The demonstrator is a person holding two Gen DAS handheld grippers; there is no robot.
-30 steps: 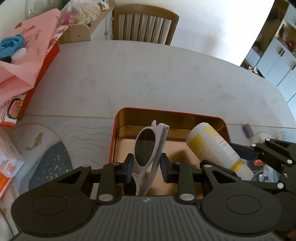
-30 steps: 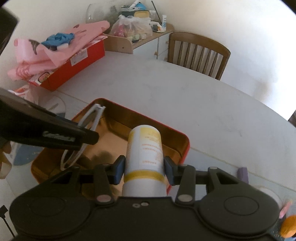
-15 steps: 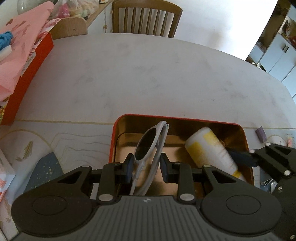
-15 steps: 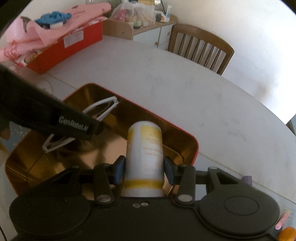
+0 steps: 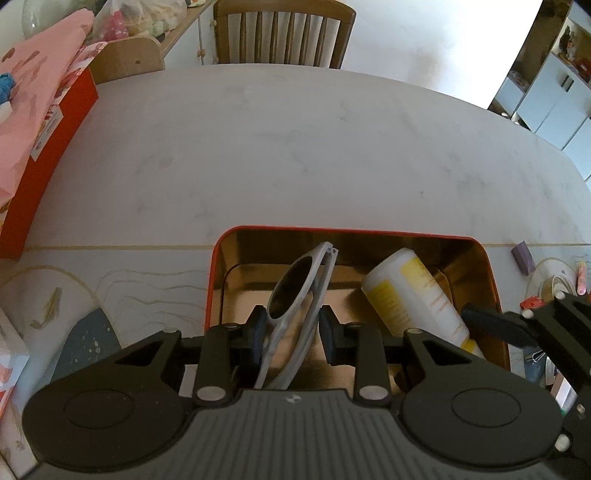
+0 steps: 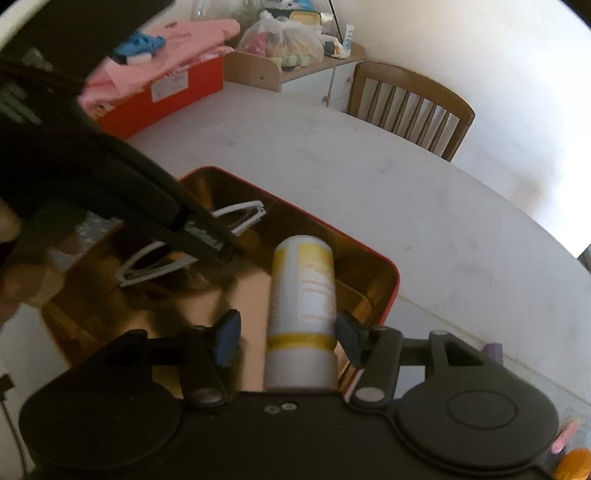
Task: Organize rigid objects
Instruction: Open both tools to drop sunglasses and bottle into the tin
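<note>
A red tin (image 5: 218, 266) with a gold inside sits on the table near me. My left gripper (image 5: 291, 325) is shut on pale grey sunglasses (image 5: 295, 280), which stand tilted over the tin's left half. A white and yellow bottle (image 5: 410, 295) lies in the right half, leaning on the near rim. In the right wrist view the bottle (image 6: 303, 280) is between the jaws of my right gripper (image 6: 288, 336). Those jaws are opening, and the left pad stands clear of it. The sunglasses (image 6: 240, 214) show partly behind the left gripper's black finger (image 6: 207, 240).
A red box under a pink bag (image 5: 44, 147) stands at the table's left edge. A wooden chair (image 5: 280, 33) is at the far side. A small purple block (image 5: 522, 256) and clutter lie right of the tin. A patterned placemat (image 5: 85, 343) lies to its left.
The right gripper's jaws have spread away from the bottle, which now rests in the tin. The left gripper with the sunglasses has sunk slightly toward the tin.
</note>
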